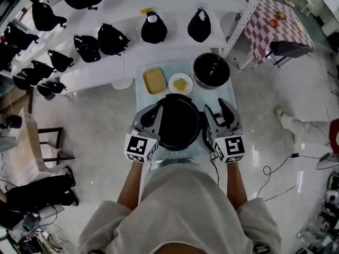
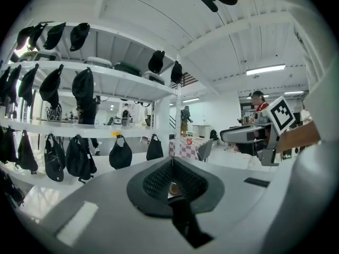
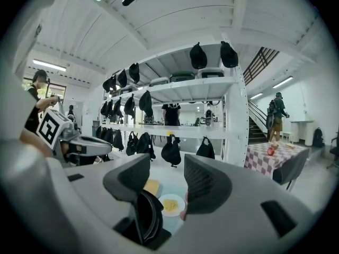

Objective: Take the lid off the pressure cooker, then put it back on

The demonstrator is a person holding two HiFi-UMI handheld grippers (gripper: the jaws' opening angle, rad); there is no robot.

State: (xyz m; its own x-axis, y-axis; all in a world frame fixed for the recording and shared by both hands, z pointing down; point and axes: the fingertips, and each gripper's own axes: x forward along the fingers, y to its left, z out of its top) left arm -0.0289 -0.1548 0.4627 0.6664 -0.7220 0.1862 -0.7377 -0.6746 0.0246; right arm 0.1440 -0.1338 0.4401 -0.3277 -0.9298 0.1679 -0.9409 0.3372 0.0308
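The black pressure cooker (image 1: 177,121) stands at the near end of a small pale table (image 1: 228,97); I cannot tell whether its lid is on. My left gripper (image 1: 155,112) hangs by its left side, shut with nothing between the pads (image 2: 172,163). By the right side hangs my right gripper (image 1: 217,109), open and holding nothing. In the right gripper view the right gripper (image 3: 167,165) frames the cooker's dark rim (image 3: 144,216) low in the gap. Both grippers point roughly level, toward the shelves.
Behind the cooker lie a square yellow dish (image 1: 154,80), a round white plate of yellow food (image 1: 180,83) and a black bowl-shaped vessel (image 1: 211,70). White shelves with black bags (image 1: 112,38) stand beyond. A checked table (image 1: 275,25) is at the far right.
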